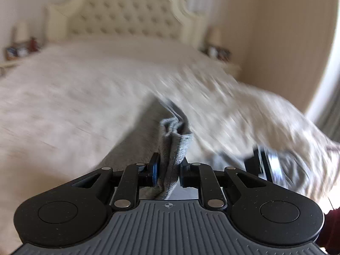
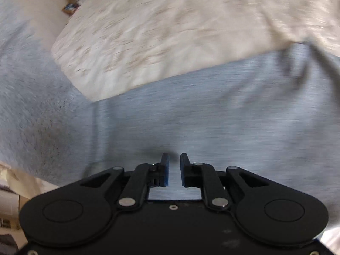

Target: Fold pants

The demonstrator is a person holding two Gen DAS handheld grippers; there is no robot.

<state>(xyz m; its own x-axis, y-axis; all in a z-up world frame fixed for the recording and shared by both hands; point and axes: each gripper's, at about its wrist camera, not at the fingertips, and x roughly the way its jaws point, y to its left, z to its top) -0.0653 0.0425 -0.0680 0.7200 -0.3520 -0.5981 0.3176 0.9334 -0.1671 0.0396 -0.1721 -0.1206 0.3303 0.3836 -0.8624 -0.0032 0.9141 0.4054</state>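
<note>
The grey pants (image 1: 174, 146) lie on the bed, blurred by motion. My left gripper (image 1: 169, 171) is shut on a bunched hem or edge of the pants, which stands up between the blue pads. In the right wrist view the pants (image 2: 212, 110) spread wide as light grey-blue cloth. My right gripper (image 2: 174, 170) hovers just over that cloth with a narrow gap between its jaws; no cloth shows between them. The right gripper also shows in the left wrist view (image 1: 263, 163) as a dark blurred shape at the right.
The bed has a cream textured cover (image 1: 74, 97) and a tufted headboard (image 1: 127, 10). Nightstands with lamps stand at both sides (image 1: 19, 48) (image 1: 216, 48). The bed's corner (image 2: 91, 93) and grey carpet (image 2: 31, 106) show in the right wrist view.
</note>
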